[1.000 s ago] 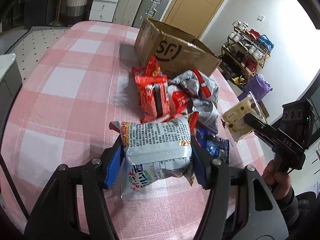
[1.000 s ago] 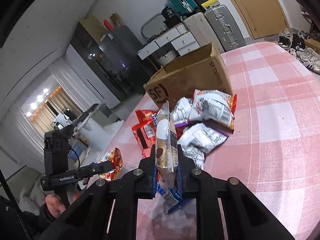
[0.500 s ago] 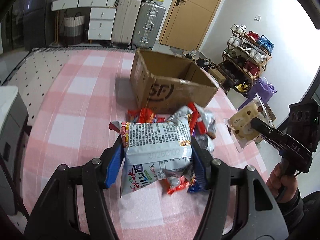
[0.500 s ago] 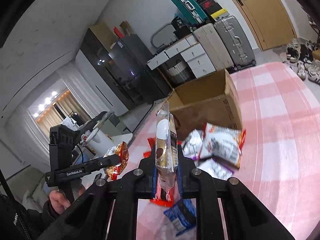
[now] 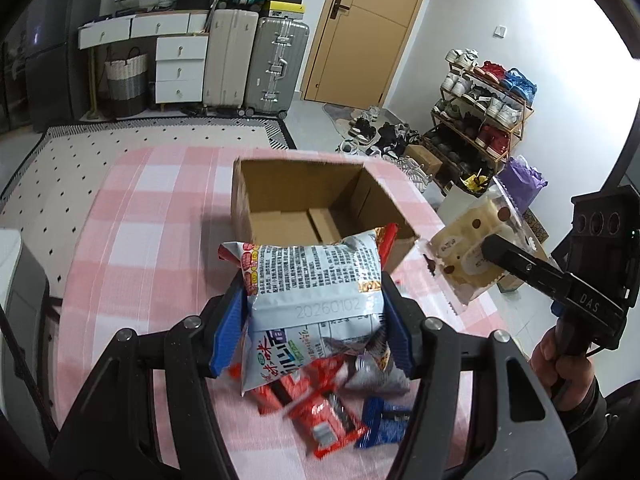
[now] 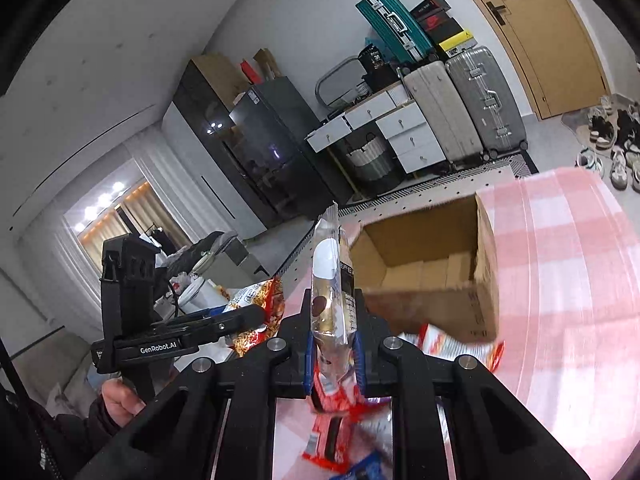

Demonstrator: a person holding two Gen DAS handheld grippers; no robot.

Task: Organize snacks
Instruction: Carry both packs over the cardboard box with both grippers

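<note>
Grey-white snack bag (image 5: 316, 280) clamped crosswise in left claw (image 5: 314, 320), clear cake packet (image 6: 332, 300) pinched edge-on in shut right claw (image 6: 333, 354), both above pink-checked tabletop (image 5: 132, 248), open cardboard box (image 5: 304, 204) at 12 o'clock.

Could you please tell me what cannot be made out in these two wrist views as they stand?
- Loose snack packets, left wrist view: blurred and partly behind the white snack bag, so their count and print are unreadable.
- Cardboard box floor, both views: the near part is hidden by held packets and the box walls.
- Clear pastry packet, right wrist view: seen edge-on, label unreadable.
- Left gripper, right wrist view: its bag is mostly hidden.
</note>
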